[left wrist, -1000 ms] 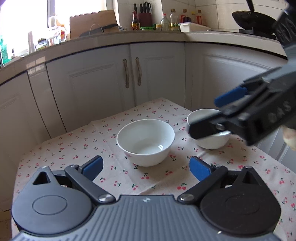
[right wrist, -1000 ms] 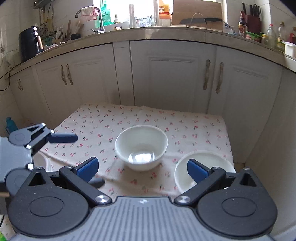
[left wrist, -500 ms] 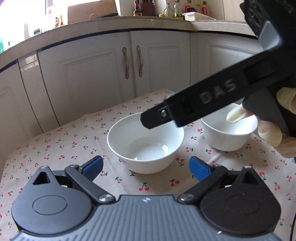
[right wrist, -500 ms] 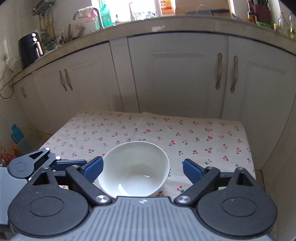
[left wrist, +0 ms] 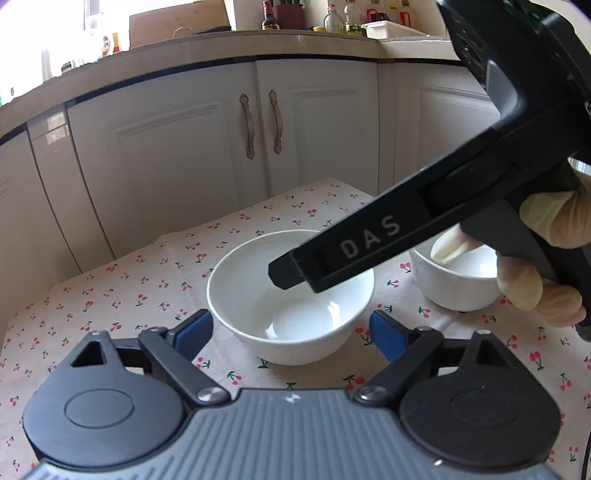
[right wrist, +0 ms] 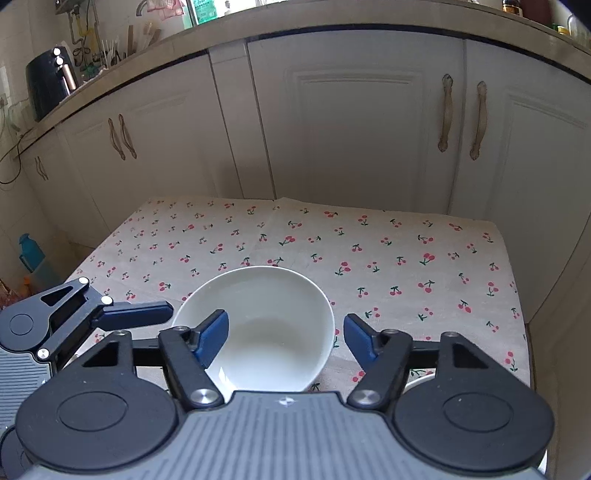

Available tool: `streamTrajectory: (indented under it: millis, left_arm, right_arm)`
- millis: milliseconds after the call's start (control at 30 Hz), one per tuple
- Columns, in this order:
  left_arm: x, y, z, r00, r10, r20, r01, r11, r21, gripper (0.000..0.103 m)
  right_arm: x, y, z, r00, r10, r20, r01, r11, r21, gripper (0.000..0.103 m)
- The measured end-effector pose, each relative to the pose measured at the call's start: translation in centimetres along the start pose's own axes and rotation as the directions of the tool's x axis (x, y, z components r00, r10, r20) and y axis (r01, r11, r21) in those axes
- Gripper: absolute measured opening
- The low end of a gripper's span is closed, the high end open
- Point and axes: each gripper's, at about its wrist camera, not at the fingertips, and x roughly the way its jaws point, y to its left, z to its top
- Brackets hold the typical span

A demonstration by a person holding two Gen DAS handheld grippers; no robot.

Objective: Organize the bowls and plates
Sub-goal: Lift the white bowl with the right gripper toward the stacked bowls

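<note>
A large white bowl (left wrist: 291, 299) stands on the cherry-print tablecloth (left wrist: 110, 295). My left gripper (left wrist: 291, 334) is open, its blue pads on either side of the bowl's near part. A smaller white bowl (left wrist: 458, 284) stands to its right, partly behind the right tool (left wrist: 424, 229) and the gloved hand. In the right wrist view the large bowl (right wrist: 266, 325) lies under my open right gripper (right wrist: 284, 338); its left pad is over the bowl's inside, its right pad outside the rim. The left gripper's finger (right wrist: 133, 314) shows at the left.
White kitchen cabinets (left wrist: 258, 129) stand close behind the table. The worktop above them carries bottles and a tray (left wrist: 391, 29). The table's right edge (right wrist: 517, 295) drops off near the cabinets. A blue bottle (right wrist: 31, 254) stands on the floor at the left.
Both grippers have moved in on the large bowl. The right tool swung left from over the small bowl to over the large one. The left gripper came closer to the bowl.
</note>
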Motion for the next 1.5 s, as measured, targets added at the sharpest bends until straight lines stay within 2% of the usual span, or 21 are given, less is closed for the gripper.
streamTrajectory:
  millis: [433,467,500,533,600,633,733,800,900,967,1133,1300,1400,1500]
  left_arm:
    - [-0.3,0.1,0.2,1.000,0.004,-0.008,-0.004,1.000,0.000,0.088]
    - [-0.6,-0.1,0.2,1.000,0.007,0.002,-0.007,1.000,0.015,0.085]
    - [-0.9,-0.4,0.3,1.000,0.000,0.014,0.000,0.999,0.035,0.077]
    - [-1.3,-0.6,0.4,1.000,-0.015,0.024,0.014,0.999,0.048,0.074]
    - [-1.5,-0.9,0.9,1.000,-0.024,0.012,0.024,0.999,0.031,0.074]
    - [-1.5,-1.0,1.1,1.000,-0.025,0.004,0.025,0.999,0.028,0.075]
    - [-2.1,-1.0,0.8,0.999,-0.017,0.035,0.016,1.000,0.020,0.088]
    - [-2.5,-1.0,0.5,0.999,0.002,0.040,-0.003,1.000,0.028,0.096]
    - [-2.6,-0.8,-0.1,0.999,0.022,0.032,-0.024,0.999,0.049,0.096]
    - [-2.0,-0.6,-0.2,1.000,0.027,-0.013,-0.027,0.999,0.035,0.096]
    - [-0.6,-0.2,0.0,0.999,-0.009,-0.053,0.008,1.000,-0.007,0.095]
    - [0.2,0.2,0.3,0.998,-0.030,-0.056,0.028,0.999,-0.041,0.089]
    - [0.3,0.0,0.3,0.998,-0.028,-0.057,0.025,0.999,-0.037,0.089]
    - [0.4,-0.1,0.4,0.998,-0.024,-0.062,0.022,0.999,-0.033,0.089]
  right_arm:
    - [0.5,-0.1,0.2,0.999,0.030,-0.026,-0.029,0.999,0.036,0.070]
    - [0.3,-0.1,0.2,0.999,0.031,-0.025,-0.030,0.999,0.040,0.071]
    - [0.1,0.0,0.2,0.999,0.035,-0.020,-0.035,0.999,0.040,0.071]
    - [-0.2,0.2,0.2,0.999,0.046,-0.013,-0.045,0.998,0.040,0.071]
    - [-0.8,0.8,0.5,0.997,0.073,-0.016,-0.073,0.997,0.038,0.071]
    - [-0.7,1.3,0.6,0.998,0.049,-0.042,-0.048,0.998,0.026,0.071]
    - [0.2,2.4,0.4,0.994,-0.050,-0.096,0.046,0.998,-0.042,0.072]
    - [0.7,1.7,-0.1,0.993,-0.046,-0.107,0.044,0.999,-0.018,0.072]
    - [0.7,0.6,-0.6,0.995,-0.020,-0.099,0.024,0.999,0.037,0.071]
    - [0.6,0.3,-0.6,0.996,-0.015,-0.088,0.019,0.999,0.049,0.071]
    - [0.4,-0.3,-0.1,0.998,0.012,-0.069,-0.006,0.996,0.092,0.071]
    - [0.8,-0.5,-0.1,0.996,0.035,-0.081,-0.026,0.994,0.108,0.066]
    - [1.0,-0.5,-0.2,0.995,0.059,-0.084,-0.049,0.992,0.117,0.066]
    - [1.1,-0.2,-0.2,0.995,0.044,-0.088,-0.035,0.994,0.108,0.066]
